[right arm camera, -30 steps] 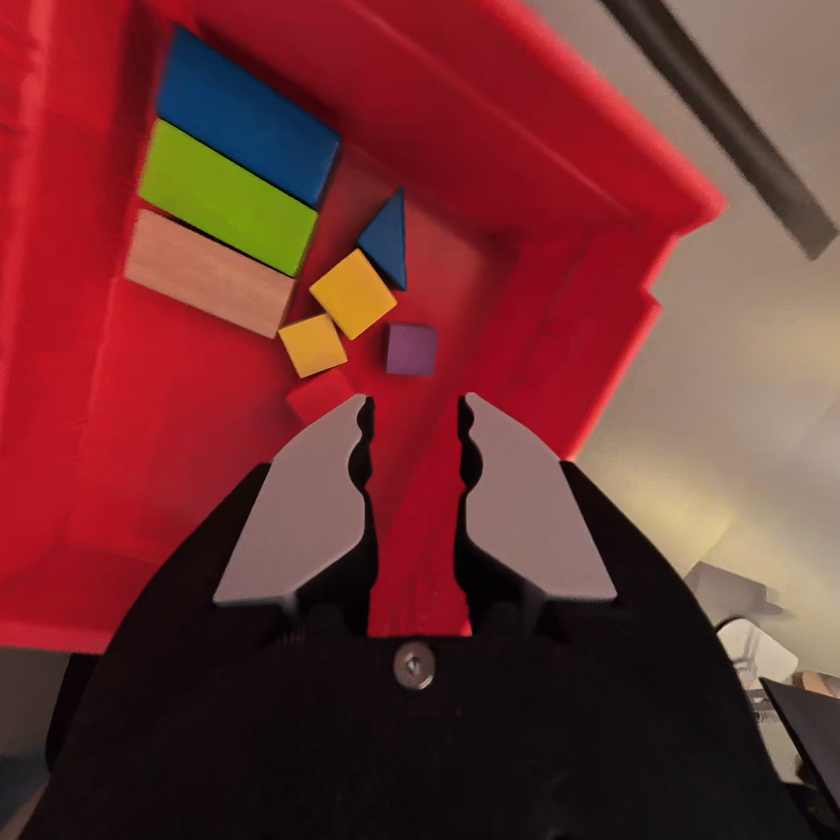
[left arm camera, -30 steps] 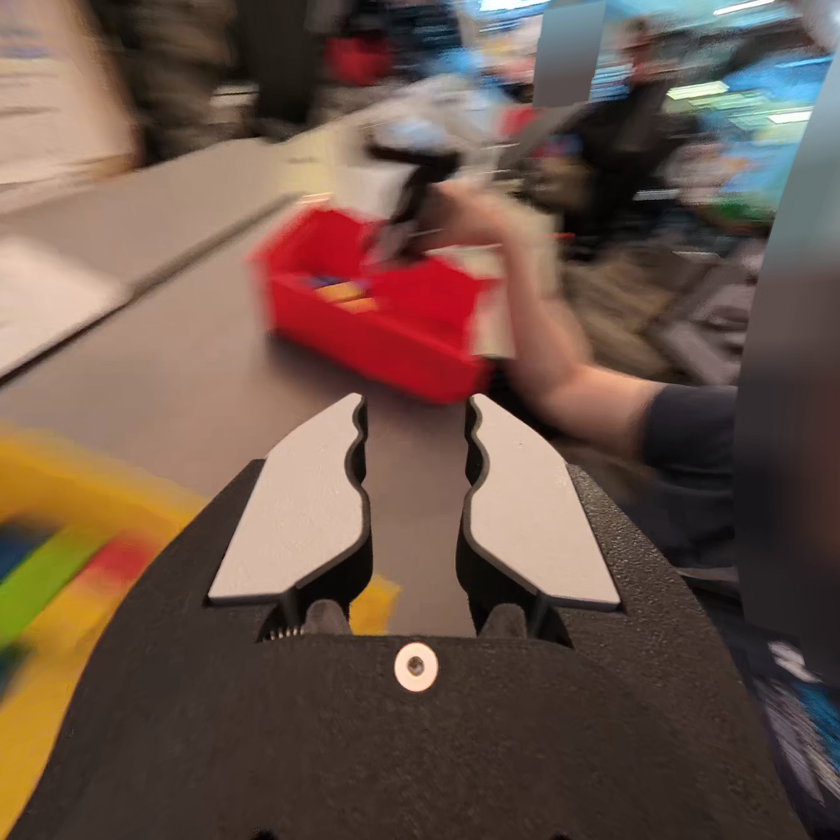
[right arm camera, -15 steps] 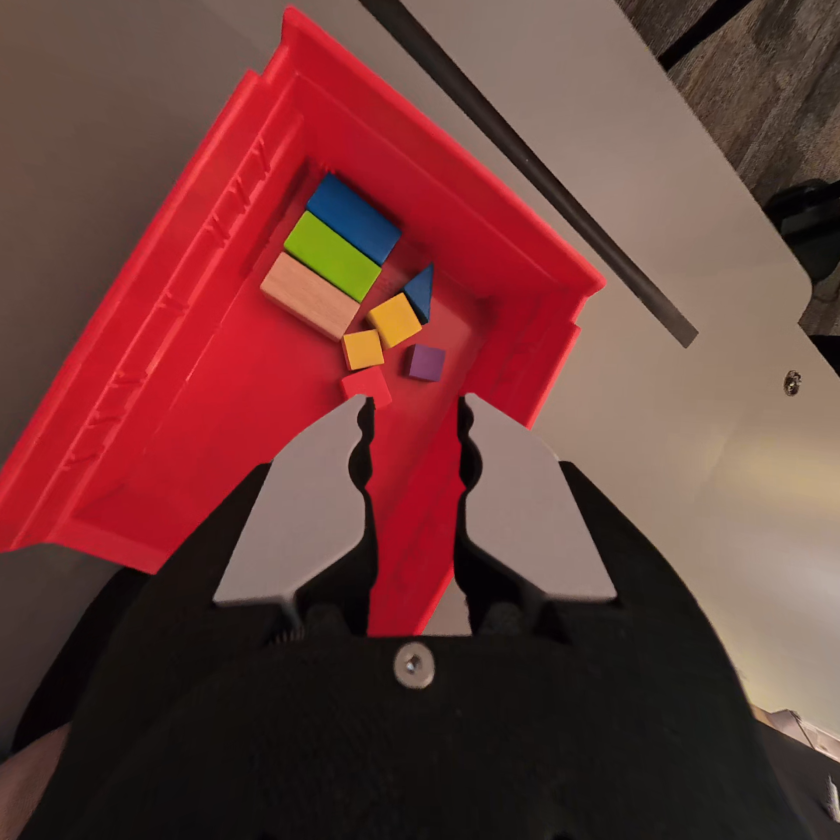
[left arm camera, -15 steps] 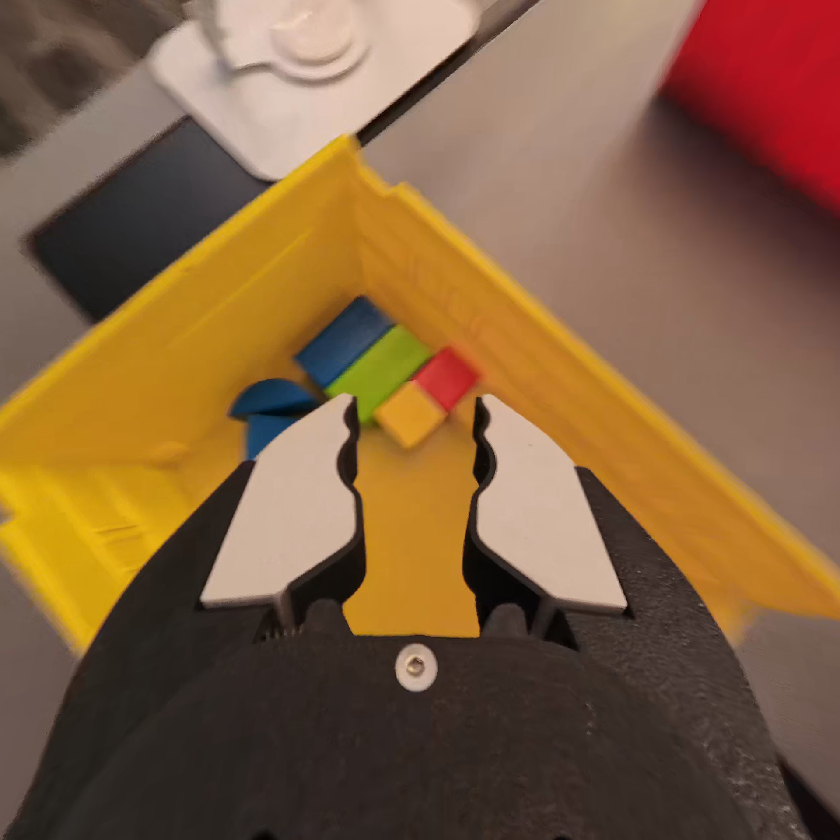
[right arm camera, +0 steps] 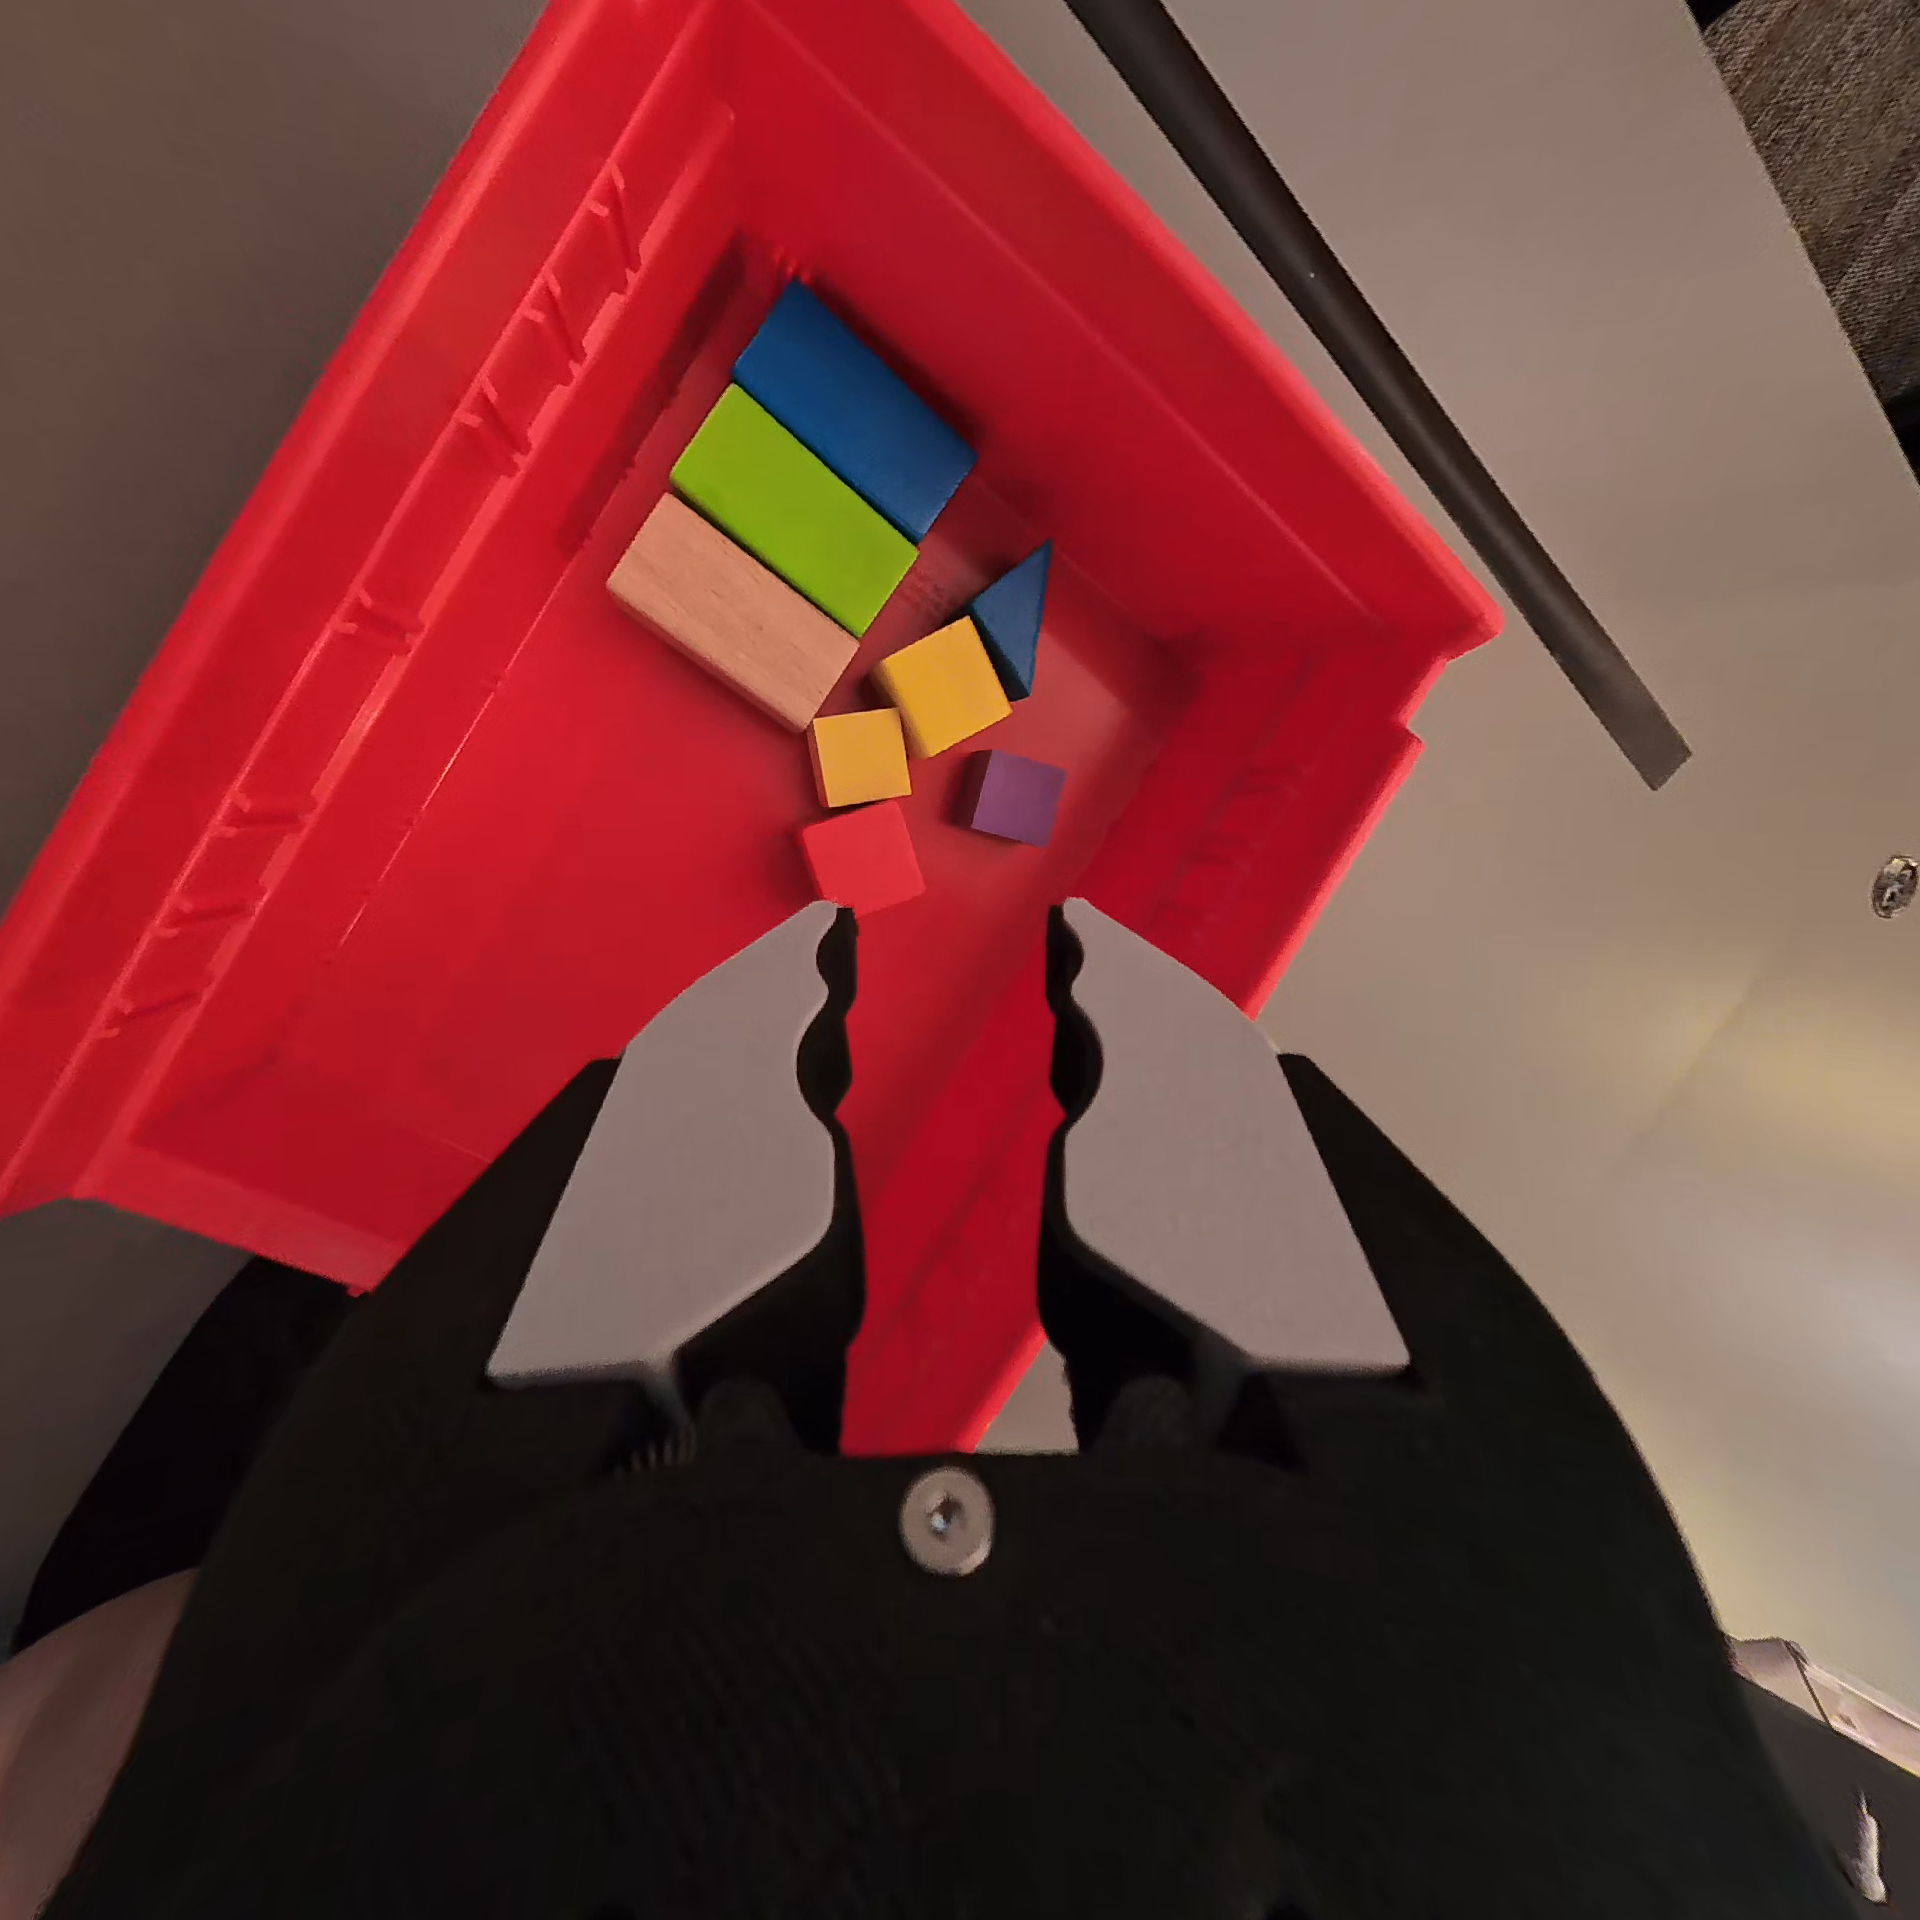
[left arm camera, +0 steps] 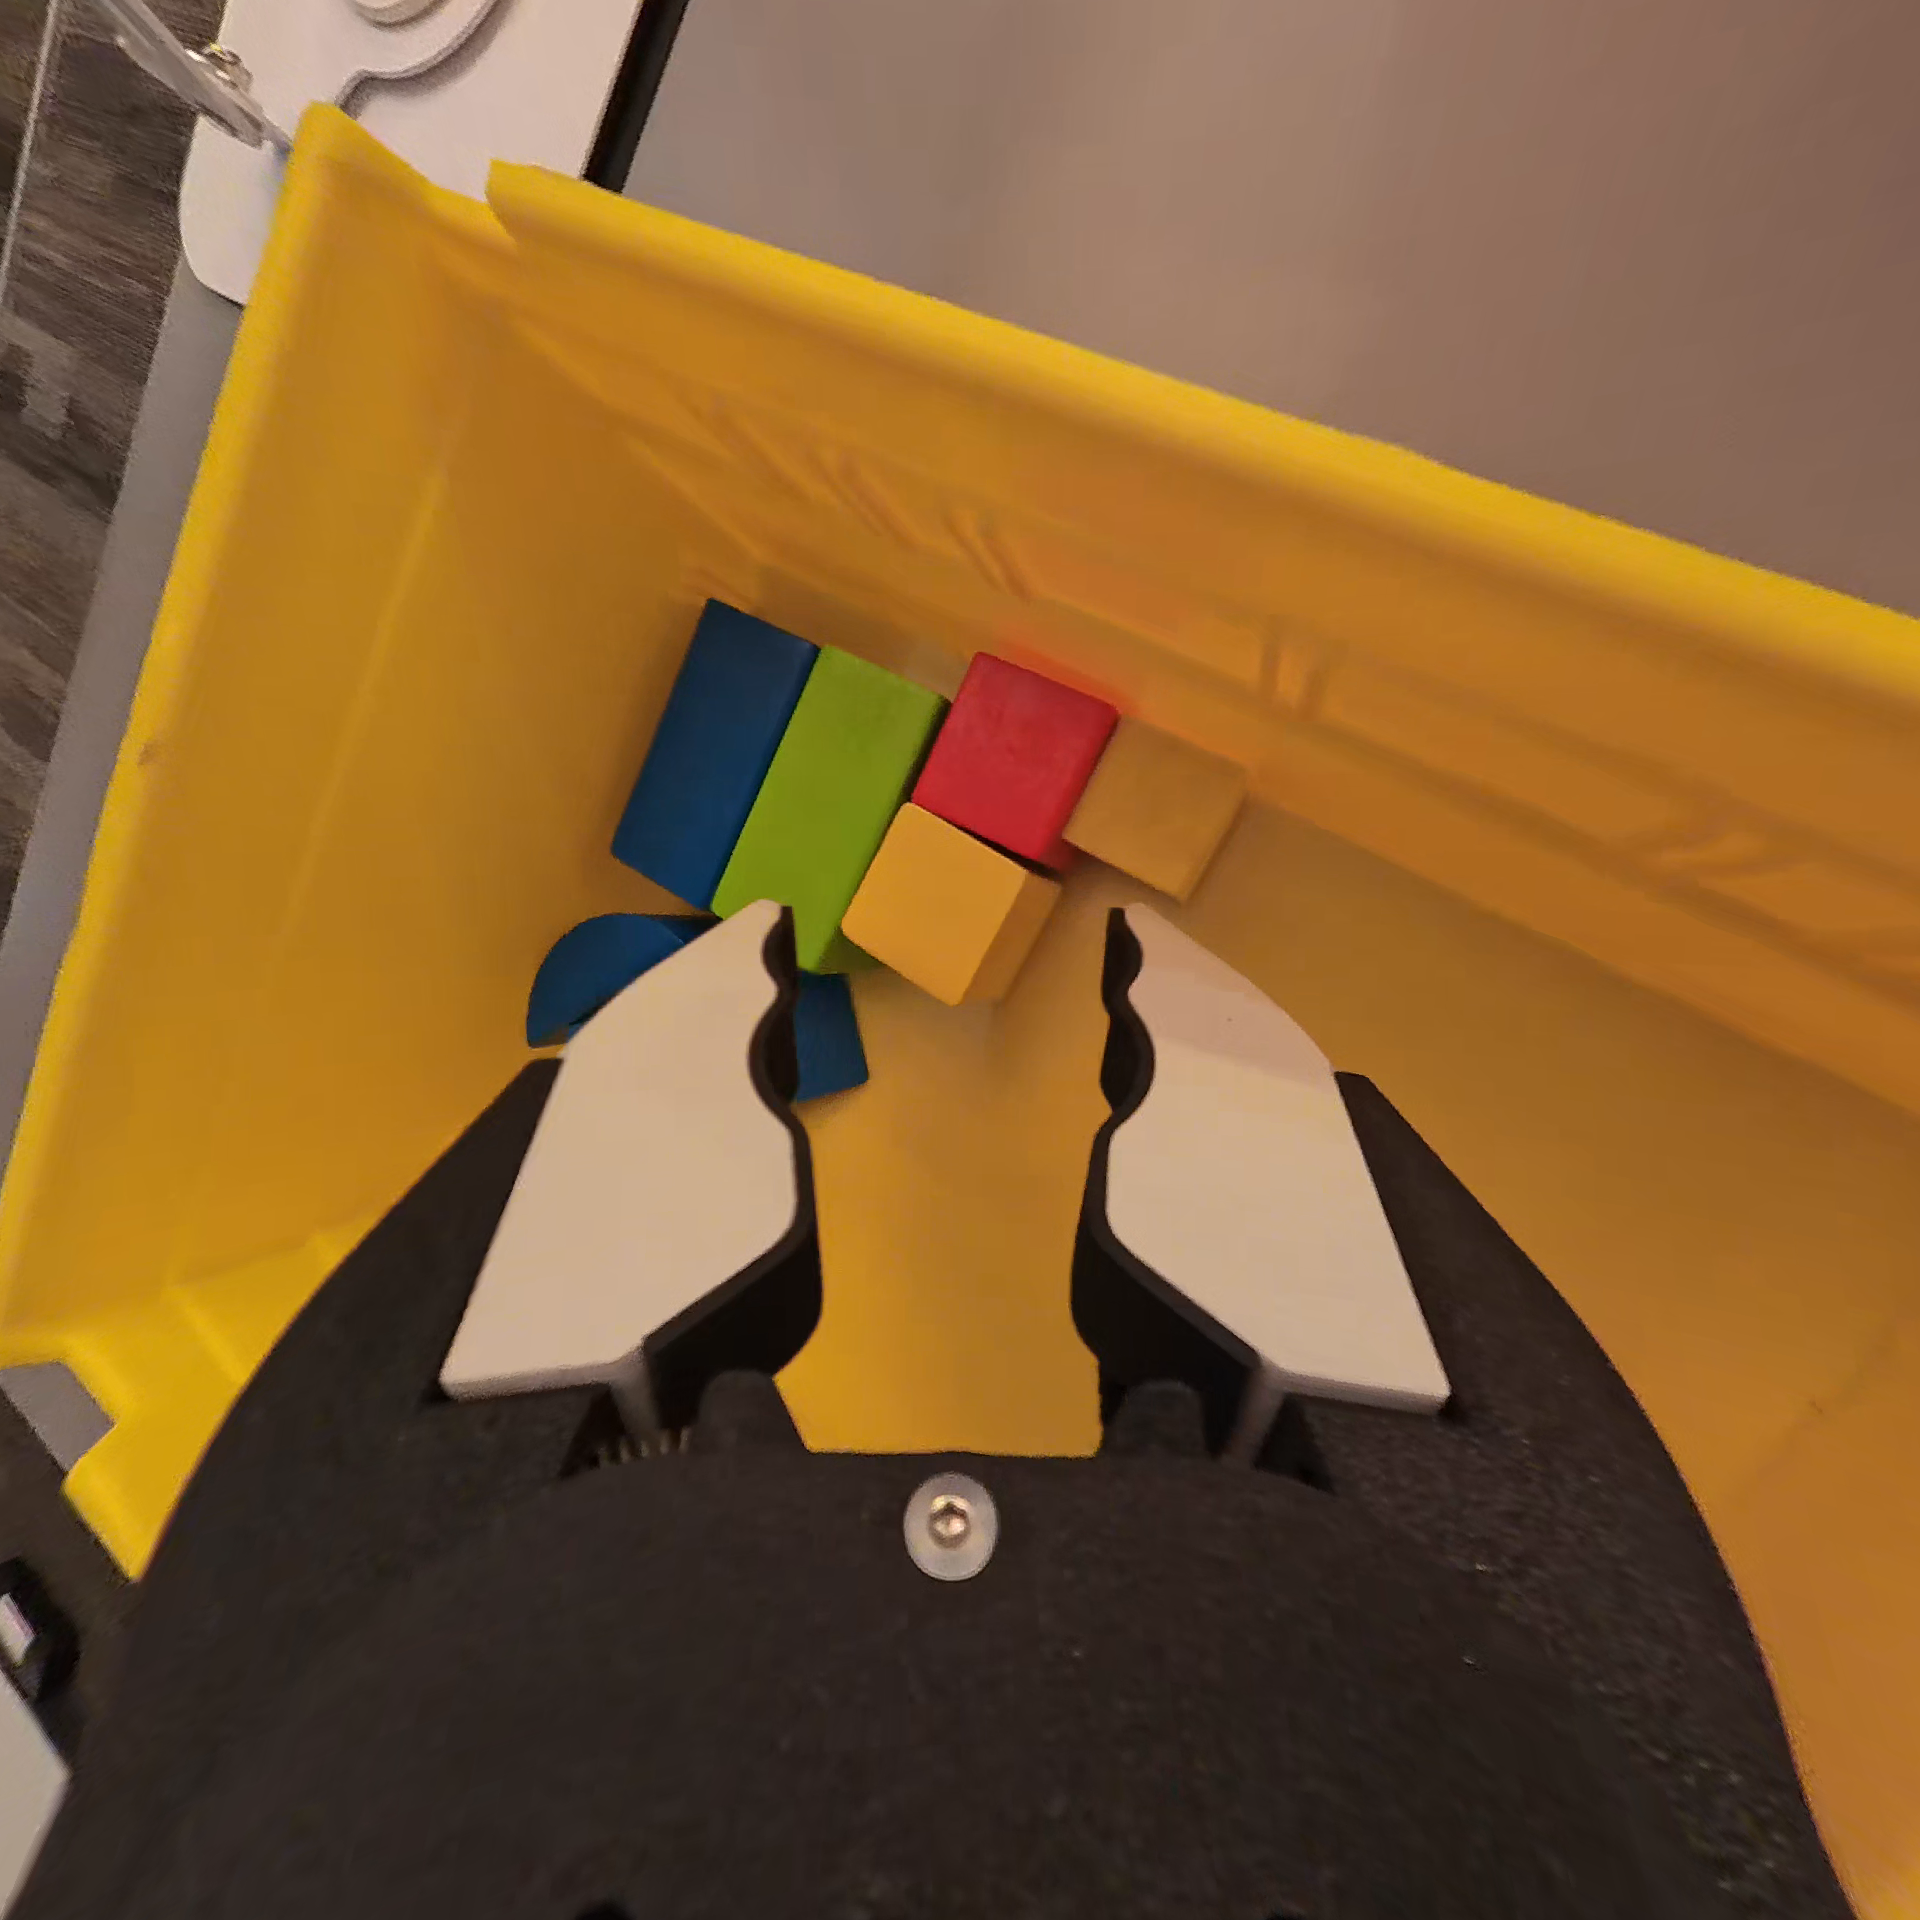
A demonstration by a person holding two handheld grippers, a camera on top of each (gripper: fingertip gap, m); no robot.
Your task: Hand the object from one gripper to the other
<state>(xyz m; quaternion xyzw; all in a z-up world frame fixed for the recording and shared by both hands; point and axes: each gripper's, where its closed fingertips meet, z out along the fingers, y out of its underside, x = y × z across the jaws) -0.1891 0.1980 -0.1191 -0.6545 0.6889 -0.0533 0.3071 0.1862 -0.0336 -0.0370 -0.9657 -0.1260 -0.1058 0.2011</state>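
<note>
My left gripper [left arm camera: 943, 925] is open and empty, low inside a yellow bin [left arm camera: 1351, 499]. Just ahead of its fingertips lies a yellow cube [left arm camera: 940, 914], with a red block [left arm camera: 1013, 758], a second yellow block [left arm camera: 1158, 810], a green block [left arm camera: 831, 800], a blue block [left arm camera: 712, 753] and a blue half-round piece [left arm camera: 592, 977] beside it. My right gripper [right arm camera: 948, 920] is open and empty above a red bin [right arm camera: 416, 727]. That bin holds a red cube [right arm camera: 862, 857], a purple cube [right arm camera: 1013, 795], two yellow cubes [right arm camera: 940, 686], a blue triangle [right arm camera: 1013, 618], and wood [right arm camera: 727, 613], green [right arm camera: 790, 509] and blue [right arm camera: 852, 405] blocks.
Both bins stand on a grey table [left arm camera: 1351, 187]. A white plate-like fixture [left arm camera: 416, 62] sits beyond the yellow bin's far corner. A dark seam [right arm camera: 1382, 353] crosses the table behind the red bin. Carpet floor [right arm camera: 1849, 156] shows past the table edge.
My left gripper has swung from facing the room down into the yellow bin and closed in on the blocks. My right gripper first rose above the red bin, then came a little closer.
</note>
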